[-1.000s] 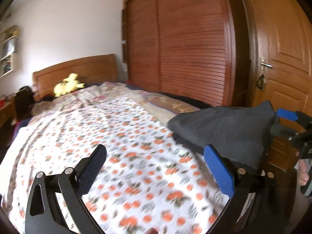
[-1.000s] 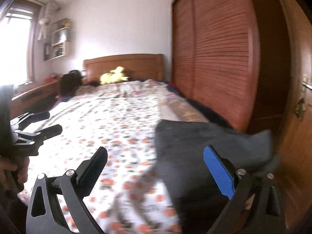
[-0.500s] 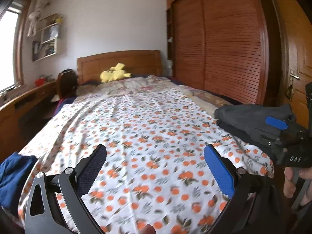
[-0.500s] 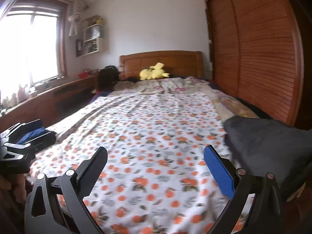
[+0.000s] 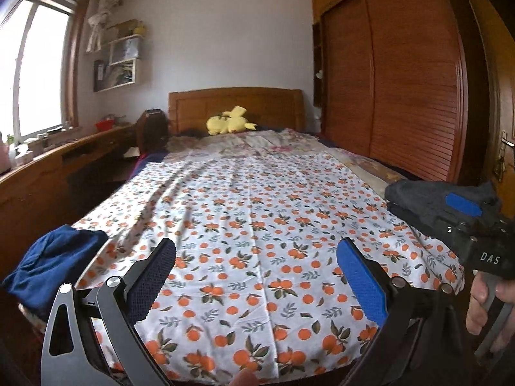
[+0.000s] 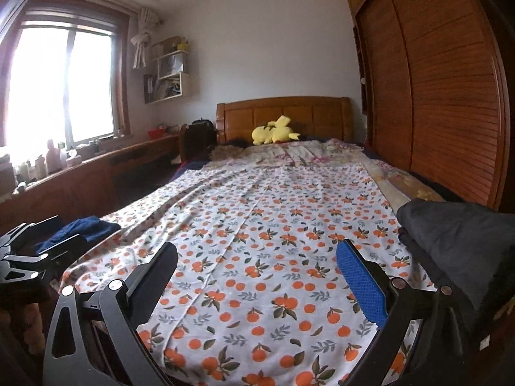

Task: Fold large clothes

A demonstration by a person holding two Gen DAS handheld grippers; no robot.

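A folded dark grey garment (image 5: 428, 199) lies on the right edge of the bed; it also shows at the right of the right wrist view (image 6: 457, 238). A crumpled blue garment (image 5: 51, 263) lies at the bed's left front corner, also seen in the right wrist view (image 6: 80, 228). My left gripper (image 5: 257, 276) is open and empty above the bed's front end. My right gripper (image 6: 257, 276) is open and empty too, just left of the grey garment. The right gripper's body (image 5: 476, 231) shows in the left wrist view in front of the grey garment.
The bed (image 5: 257, 199) has a white sheet with an orange print. A yellow plush toy (image 5: 228, 125) lies by the wooden headboard. A wooden wardrobe (image 5: 402, 90) runs along the right. A long wooden desk (image 6: 80, 173) under the window stands on the left.
Both grippers have swung left, away from the grey garment, to face down the bed. The grey garment now lies at rest on the bed's right edge. The blue garment has come into view.
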